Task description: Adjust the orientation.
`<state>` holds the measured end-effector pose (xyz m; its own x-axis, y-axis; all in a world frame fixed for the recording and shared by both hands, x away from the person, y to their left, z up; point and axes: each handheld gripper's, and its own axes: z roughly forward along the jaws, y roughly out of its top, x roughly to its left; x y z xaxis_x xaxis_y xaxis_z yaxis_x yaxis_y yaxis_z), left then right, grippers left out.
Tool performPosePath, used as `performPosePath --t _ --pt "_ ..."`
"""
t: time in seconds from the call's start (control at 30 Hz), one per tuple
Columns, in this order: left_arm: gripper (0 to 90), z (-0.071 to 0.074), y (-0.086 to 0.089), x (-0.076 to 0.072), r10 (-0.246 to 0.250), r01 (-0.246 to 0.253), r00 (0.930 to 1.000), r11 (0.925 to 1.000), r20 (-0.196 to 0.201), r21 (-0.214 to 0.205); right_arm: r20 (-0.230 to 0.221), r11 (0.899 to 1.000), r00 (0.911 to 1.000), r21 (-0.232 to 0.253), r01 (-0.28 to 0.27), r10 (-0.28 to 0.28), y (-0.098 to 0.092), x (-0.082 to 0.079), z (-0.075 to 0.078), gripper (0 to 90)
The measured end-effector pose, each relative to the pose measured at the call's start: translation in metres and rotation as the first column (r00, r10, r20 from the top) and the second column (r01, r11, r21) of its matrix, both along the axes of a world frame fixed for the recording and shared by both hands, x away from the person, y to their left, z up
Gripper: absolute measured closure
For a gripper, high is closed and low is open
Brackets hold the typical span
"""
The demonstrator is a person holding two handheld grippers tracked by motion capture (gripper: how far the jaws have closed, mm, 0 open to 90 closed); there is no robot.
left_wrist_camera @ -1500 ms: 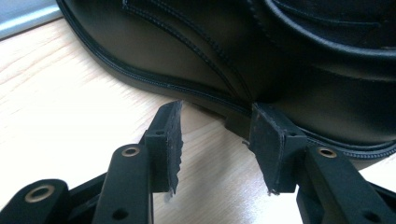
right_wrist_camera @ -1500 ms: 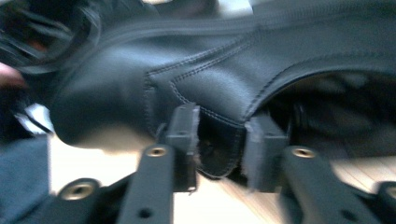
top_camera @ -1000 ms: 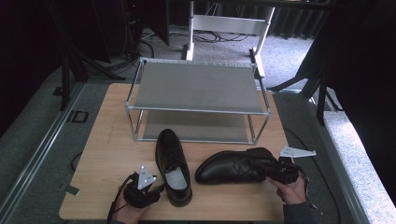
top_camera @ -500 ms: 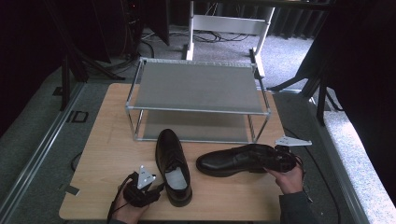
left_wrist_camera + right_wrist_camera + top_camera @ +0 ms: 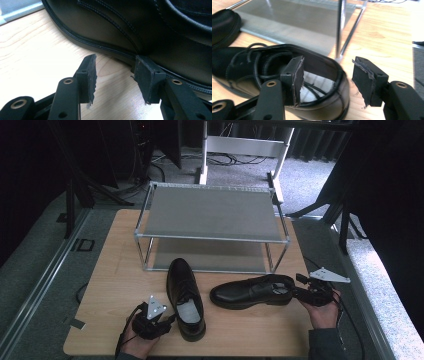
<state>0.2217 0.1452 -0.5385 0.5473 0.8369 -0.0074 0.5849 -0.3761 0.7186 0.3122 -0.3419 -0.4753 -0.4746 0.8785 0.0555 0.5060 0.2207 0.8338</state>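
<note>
Right gripper view puts your right gripper at the heel of the sideways shoe, its jaws having just been opening: one pad sits inside the heel opening, the other outside the heel wall, and neither presses on the leather. So the shoe is free, lying on the table with its toe pointing away from your right gripper toward the other shoe. If you draw back at an angle now, I judge the inner pad could catch the collar and drag or tip the shoe, or nudge it against the rack leg just beyond the heel.

Your left gripper stands partly open and empty. Its one pad touches or nearly touches the welt of the upright shoe; the other hangs over bare wood. Closing there would likely pinch only the sole edge and slip.

From the high view, your right hand lies low and level at the table's right edge, gripper pointing inward; your left hand rests near the front edge, gripper aimed at the shoe's side.
</note>
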Motion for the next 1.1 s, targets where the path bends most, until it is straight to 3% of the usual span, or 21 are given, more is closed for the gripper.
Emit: performPosePath --t 0.17,0.23,0.3,0.47,0.7,0.8,0.9,1.0,1.1 --pt "52.7 -0.001 0.0 0.001 0.0 0.0 1.0 1.0 -0.002 0.0 -0.047 1.0 0.9989 -0.024 -0.007 0.006 -0.001 0.009 -0.005 45.0" --pt "52.9 -0.001 0.0 0.001 0.0 0.0 1.0 1.0 -0.003 -0.001 -0.084 1.0 0.9965 -0.029 -0.006 0.003 -0.001 0.013 -0.011 55.7" --pt "52.9 -0.001 0.0 0.001 0.0 0.0 1.0 1.0 -0.004 -0.003 -0.079 0.999 0.9968 -0.031 0.007 -0.009 -0.002 0.01 -0.01 61.7" --pt "53.4 -0.002 -0.001 0.001 -0.006 0.007 0.9999 1.0 -0.011 0.006 -0.097 0.999 0.9948 -0.035 -0.036 0.032 -0.009 -0.008 -0.002 64.1" --pt "54.5 -0.002 -0.001 0.002 -0.012 0.012 0.9997 0.9999 -0.021 -0.004 -0.132 0.994 0.9856 0.012 -0.105 0.105 -0.02 -0.032 0.004 62.9" --pt "55.4 -0.002 -0.001 0.002 -0.014 0.014 0.9996 0.9999 -0.023 -0.007 -0.156 0.992 0.9802 0.006 -0.123 0.122 -0.021 -0.036 0.006 61.2" --pt "55.4 -0.003 0.0 0.002 -0.014 0.014 0.9996 0.9998 -0.025 -0.014 -0.161 0.993 0.9801 0.023 -0.113 0.116 -0.02 -0.032 0.004 54.5" --pt "56.4 -0.002 -0.001 0.002 -0.017 0.017 0.9995 0.9998 -0.026 -0.012 -0.181 0.996 0.9799 -0.015 -0.087 0.083 -0.014 -0.025 0.002 54.2" --pt "57.7 -0.002 -0.001 0.003 -0.022 0.021 0.9994 0.9996 -0.028 -0.017 -0.19 0.995 0.9774 -0.025 -0.099 0.092 -0.01 -0.027 0.004 55.7"
